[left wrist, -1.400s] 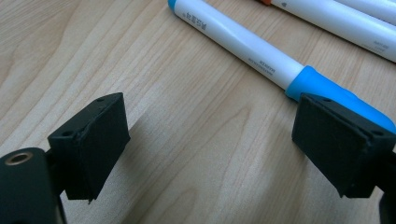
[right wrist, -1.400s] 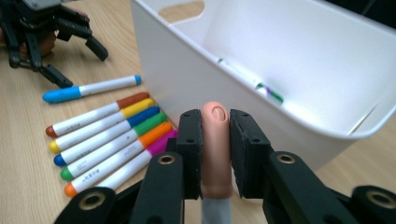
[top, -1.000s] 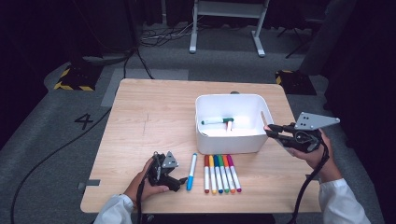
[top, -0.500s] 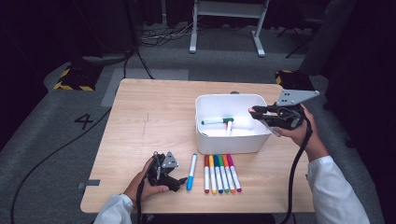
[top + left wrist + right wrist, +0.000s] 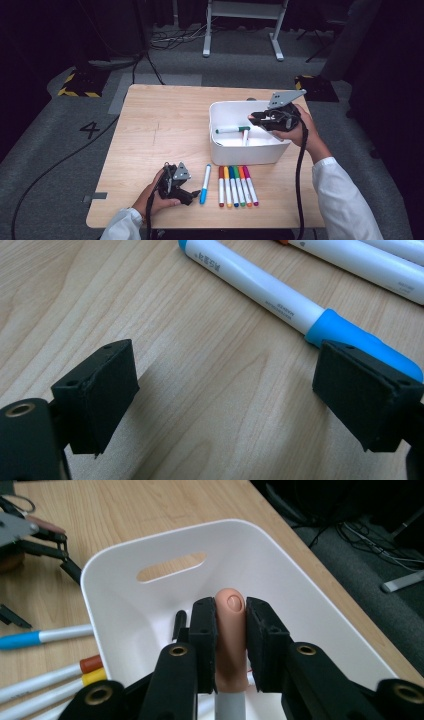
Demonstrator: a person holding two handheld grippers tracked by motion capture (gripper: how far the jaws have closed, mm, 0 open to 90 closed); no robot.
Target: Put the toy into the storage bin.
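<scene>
I've got a peach-capped marker clamped in the right gripper, over the bin; two inside. Left gripper wide, blue marker just beyond its jaw. Six left.

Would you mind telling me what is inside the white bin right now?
The white bin holds a green-capped marker and another marker lying across it. The right claw hovers above, hiding part of the floor.

glossy white plastic bin, matt wooden table
</scene>
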